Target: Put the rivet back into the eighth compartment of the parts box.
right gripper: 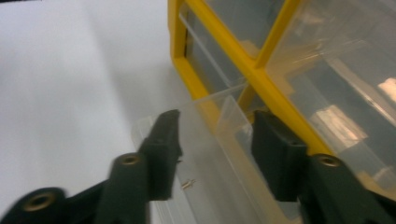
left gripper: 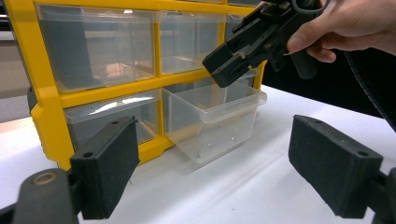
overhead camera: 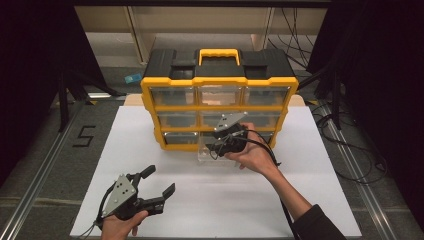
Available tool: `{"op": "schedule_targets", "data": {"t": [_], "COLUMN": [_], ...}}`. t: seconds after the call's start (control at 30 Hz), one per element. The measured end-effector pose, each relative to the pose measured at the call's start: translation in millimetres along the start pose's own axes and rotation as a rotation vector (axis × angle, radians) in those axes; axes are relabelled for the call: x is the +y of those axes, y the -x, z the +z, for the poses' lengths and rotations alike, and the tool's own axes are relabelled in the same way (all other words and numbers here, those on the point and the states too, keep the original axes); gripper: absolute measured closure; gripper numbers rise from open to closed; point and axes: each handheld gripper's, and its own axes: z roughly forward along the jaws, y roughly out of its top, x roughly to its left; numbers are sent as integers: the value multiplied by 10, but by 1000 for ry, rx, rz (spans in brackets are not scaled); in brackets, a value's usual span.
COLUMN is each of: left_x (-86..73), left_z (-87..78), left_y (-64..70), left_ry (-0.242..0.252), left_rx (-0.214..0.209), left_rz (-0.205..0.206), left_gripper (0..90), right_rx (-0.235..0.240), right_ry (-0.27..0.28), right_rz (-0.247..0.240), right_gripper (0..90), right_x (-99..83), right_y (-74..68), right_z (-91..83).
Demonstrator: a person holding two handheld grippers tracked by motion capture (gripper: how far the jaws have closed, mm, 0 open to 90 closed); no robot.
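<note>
Over the pulled-out drawer (left gripper: 212,119), right tool (left gripper: 236,63) tilted down, jaws parted

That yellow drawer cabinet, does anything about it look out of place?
One clear drawer in the bottom row of the cabinet is pulled out, with a few tiny screws inside. The right gripper hovers above it. Nothing looks spilled or damaged.

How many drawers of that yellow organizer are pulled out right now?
1: the bottom-middle drawer of the organizer is pulled out onto the table, under the right hand-held gripper. The other eight look pushed in, though the hand partly hides the lower right ones in the high view.
</note>
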Motion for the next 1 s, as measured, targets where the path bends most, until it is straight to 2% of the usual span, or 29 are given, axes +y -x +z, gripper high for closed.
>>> {"op": "schedule_targets", "data": {"t": [0.03, 0.1, 0.37, 0.7, 1.0], "left_x": [1, 2, 9, 11, 9], "left_z": [-3, -18, -20, -20, -18], "left_y": [0, 9, 9, 0, 6], "left_ry": [-3, -18, -21, -14, -17], "left_rx": [2, 11, 14, 12, 12], "left_rz": [0, -3, 1, 5, 1], "left_gripper": [162, 162, 162, 162, 162], "right_rx": [-16, -9, -23, -12, -6], "right_ry": [13, 11, 72, 149, 171], "right_rz": [9, 14, 24, 40, 65], "right_gripper": [489, 462, 395, 368, 338], "right_x": [-4, -12, -83, -128, -262], "right_y": [-6, -9, -66, -156, -209], "right_z": [-14, -66, -244, -427, -511]}}
